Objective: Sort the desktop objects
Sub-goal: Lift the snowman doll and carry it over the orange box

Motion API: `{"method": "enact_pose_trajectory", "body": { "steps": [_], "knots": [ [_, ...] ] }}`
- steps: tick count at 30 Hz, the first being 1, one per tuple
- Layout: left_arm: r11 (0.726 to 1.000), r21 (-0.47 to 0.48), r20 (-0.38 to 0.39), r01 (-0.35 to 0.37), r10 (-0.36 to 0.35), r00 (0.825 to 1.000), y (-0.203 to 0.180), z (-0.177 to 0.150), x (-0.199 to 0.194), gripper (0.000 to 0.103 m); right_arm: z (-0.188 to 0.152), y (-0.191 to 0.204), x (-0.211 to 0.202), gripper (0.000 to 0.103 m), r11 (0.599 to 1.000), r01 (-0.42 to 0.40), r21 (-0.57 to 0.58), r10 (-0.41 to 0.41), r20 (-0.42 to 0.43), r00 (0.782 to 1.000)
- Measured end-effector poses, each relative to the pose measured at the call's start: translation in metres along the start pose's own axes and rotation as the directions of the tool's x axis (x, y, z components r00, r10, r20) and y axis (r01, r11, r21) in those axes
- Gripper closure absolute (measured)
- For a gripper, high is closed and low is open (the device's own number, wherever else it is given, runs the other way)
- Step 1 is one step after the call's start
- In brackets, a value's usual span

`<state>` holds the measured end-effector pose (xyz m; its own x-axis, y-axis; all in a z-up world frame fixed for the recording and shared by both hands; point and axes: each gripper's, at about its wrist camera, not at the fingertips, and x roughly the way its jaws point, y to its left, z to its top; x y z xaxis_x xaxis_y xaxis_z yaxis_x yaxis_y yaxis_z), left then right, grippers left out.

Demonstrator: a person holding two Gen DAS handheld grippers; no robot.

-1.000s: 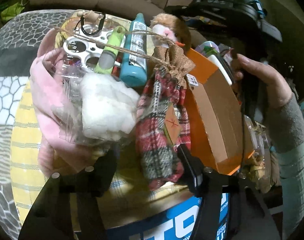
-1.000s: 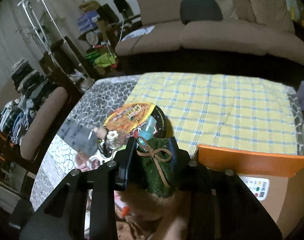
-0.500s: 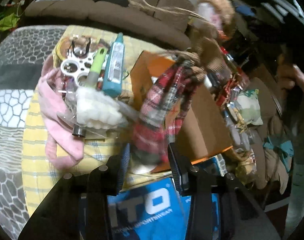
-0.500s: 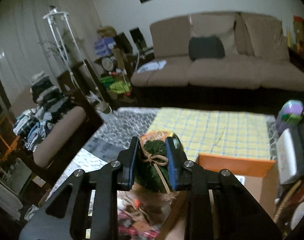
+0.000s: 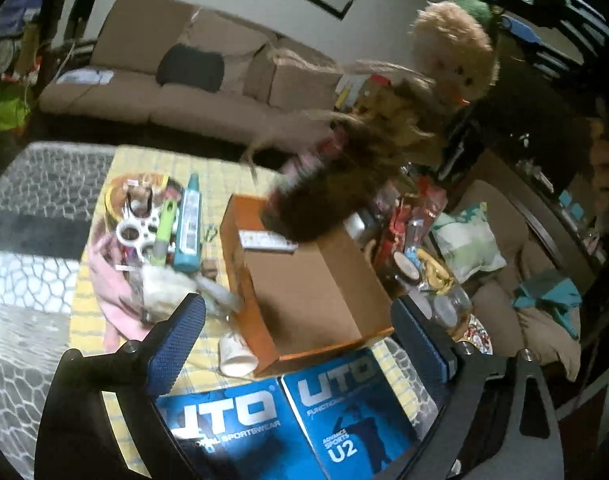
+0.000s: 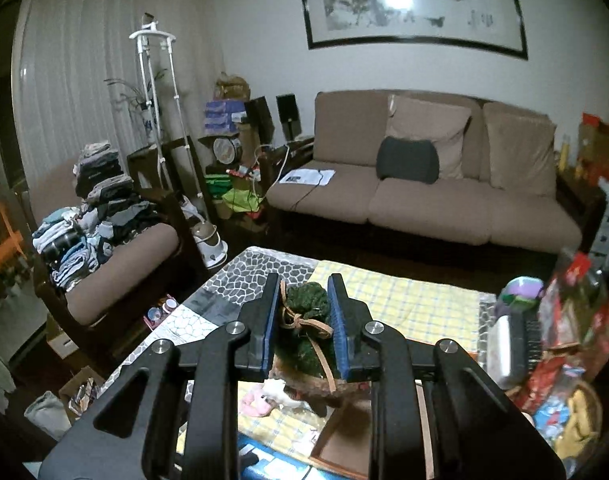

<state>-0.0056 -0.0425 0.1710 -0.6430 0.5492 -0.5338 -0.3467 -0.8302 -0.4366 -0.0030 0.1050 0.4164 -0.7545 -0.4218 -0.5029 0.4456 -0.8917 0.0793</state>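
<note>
The left gripper [image 5: 298,340] has two black arms of flat plastic, each with a long cut-out. A round silver screw sits behind every finger [image 5: 176,344]. The inner face of each finger carries a dark blue pad with a fine dotted texture.

The right gripper [image 6: 304,328] has the same build: black angular arms with long openings, four silver screws just behind the fingers [image 6: 340,320], and blue ribbed pads on the inner faces. A black cross bar joins the two fingers behind the pads.
</note>
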Motion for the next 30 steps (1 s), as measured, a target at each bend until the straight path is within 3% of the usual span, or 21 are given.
{"method": "enact_pose_trajectory", "body": {
  "steps": [3,7,10,12,16,18,19,20,21,24,30],
  "knots": [
    [0.999,0.032,0.031,0.000,-0.001,1.000,-0.009,0.006,-0.007,0.005,0.005,0.013,-0.028,0.081,1.000,-0.006,-0.001,0.006,0.006,1.000],
    [0.993,0.078,0.055,0.085,-0.089,0.995,-0.024,-0.004,-0.011,0.002,0.005,0.021,-0.058,0.081,0.999,-0.034,0.027,0.034,-0.005,0.999],
    [0.979,0.096,0.064,0.180,-0.186,0.980,-0.038,-0.019,-0.015,0.000,0.002,0.027,-0.076,0.081,0.999,-0.046,0.013,0.046,-0.008,0.999],
    [0.971,0.126,0.073,0.202,-0.212,0.975,-0.051,-0.026,-0.013,0.000,0.000,0.032,-0.088,0.081,0.997,-0.071,0.017,0.072,-0.012,0.997],
    [0.954,0.075,0.044,0.290,-0.293,0.955,-0.068,-0.028,0.001,0.000,-0.005,0.038,-0.111,0.081,0.997,-0.081,0.010,0.082,-0.007,0.997],
    [0.946,0.066,0.017,0.318,-0.319,0.947,-0.077,-0.027,0.008,0.010,-0.009,0.035,-0.118,0.081,0.998,-0.067,0.015,0.067,-0.007,0.998],
    [0.940,0.057,0.004,0.337,-0.338,0.941,-0.079,-0.026,0.010,0.030,-0.010,0.031,-0.121,0.081,0.998,-0.061,0.021,0.061,-0.006,0.998],
    [0.940,0.041,-0.014,0.339,-0.339,0.941,-0.081,-0.025,0.013,0.060,-0.012,0.027,-0.123,0.081,0.998,-0.054,0.027,0.054,-0.006,0.999],
    [0.942,0.029,-0.034,0.335,-0.334,0.942,-0.082,-0.025,0.017,0.065,-0.014,0.020,-0.124,0.081,0.999,-0.037,0.036,0.037,-0.010,0.999],
    [0.944,0.052,-0.096,0.325,-0.319,0.943,-0.088,-0.024,0.022,0.067,-0.023,-0.002,-0.120,0.081,0.998,0.007,0.057,-0.006,-0.022,1.000],
    [0.972,0.078,-0.172,0.223,-0.207,0.963,-0.090,-0.010,0.039,0.070,-0.050,-0.059,-0.099,0.081,0.988,0.026,0.155,-0.021,-0.030,0.999]
  ]
}}
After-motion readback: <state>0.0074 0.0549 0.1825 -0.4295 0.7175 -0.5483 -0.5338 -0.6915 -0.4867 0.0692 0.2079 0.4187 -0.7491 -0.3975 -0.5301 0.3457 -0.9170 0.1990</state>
